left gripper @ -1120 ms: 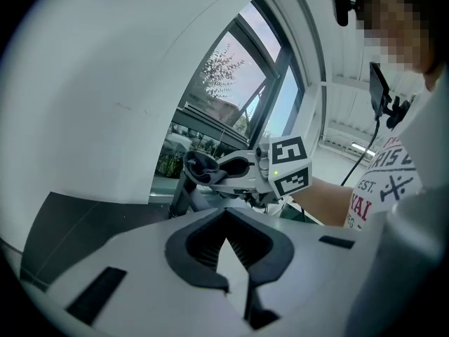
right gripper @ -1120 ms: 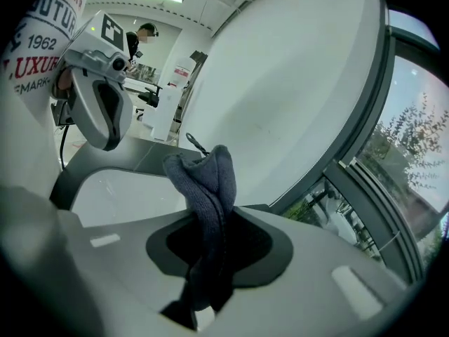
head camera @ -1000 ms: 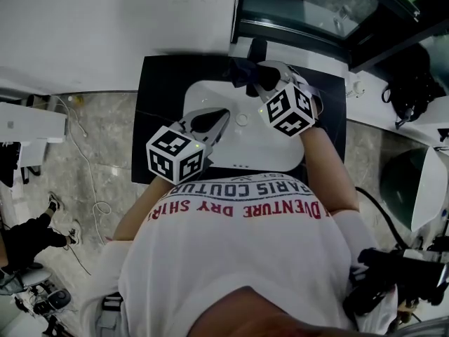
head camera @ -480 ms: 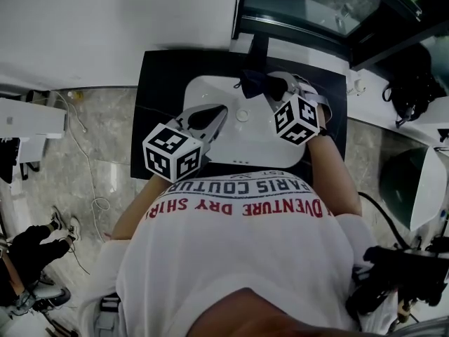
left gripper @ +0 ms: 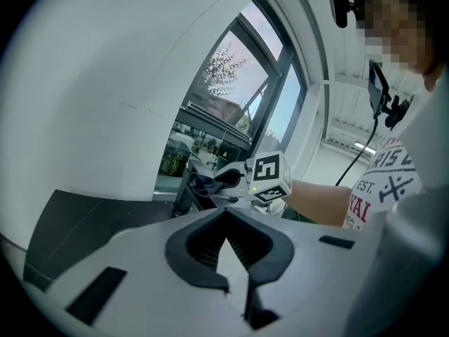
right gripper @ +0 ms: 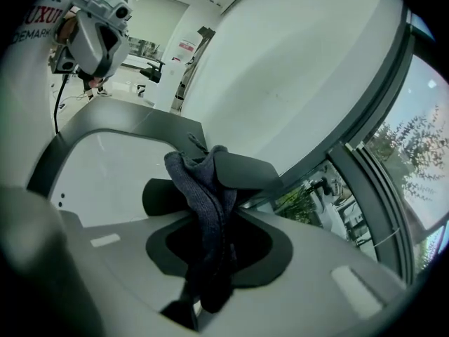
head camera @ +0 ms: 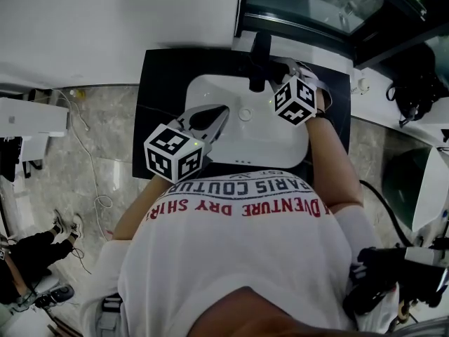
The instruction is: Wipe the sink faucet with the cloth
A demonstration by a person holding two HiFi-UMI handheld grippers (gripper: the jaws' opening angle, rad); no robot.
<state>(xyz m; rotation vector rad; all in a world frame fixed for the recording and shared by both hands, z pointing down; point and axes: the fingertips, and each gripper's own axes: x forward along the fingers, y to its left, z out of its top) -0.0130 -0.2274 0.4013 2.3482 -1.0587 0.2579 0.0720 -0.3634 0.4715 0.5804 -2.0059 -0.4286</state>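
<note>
L gripper (head camera: 219, 116) (left gripper: 226, 216) hovers over the near-left part of the white sink (head camera: 210, 90) (right gripper: 105, 167), nose pointing in twd the basin. Its jaws are clenched tip to tip w/ nothing btwn them; only bare basin shows thru the hollow behind the tips. It's well apart from the faucet. The sink is set in a black counter (head camera: 158, 83) against a white wall, w/ a small round drain (head camera: 244, 116) btwn the two grippers.

At the mid-back of the sink the dark faucet (head camera: 260, 51) (left gripper: 184, 192) (right gripper: 245, 168) stands at the rear rim, spout reaching fwd over the basin. A dark grey knit cloth (left gripper: 202, 185) (right gripper: 205, 202) is right at the spout. In the R gripper view its bunched upper end lies against the spout's front edge & one side, touching it, and the rest hangs down thru the jaws.

R gripper (head camera: 272, 76) (left gripper: 235, 181) (right gripper: 223, 220) comes in from the faucet's right side, jaws clamped tight on the cloth, nose just beside the spout. Its marker cube faces up & back twd the person.

Far right, behind the counter, is a dark-framed window (head camera: 302, 12) (right gripper: 393, 188) w/ trees outside.
</note>
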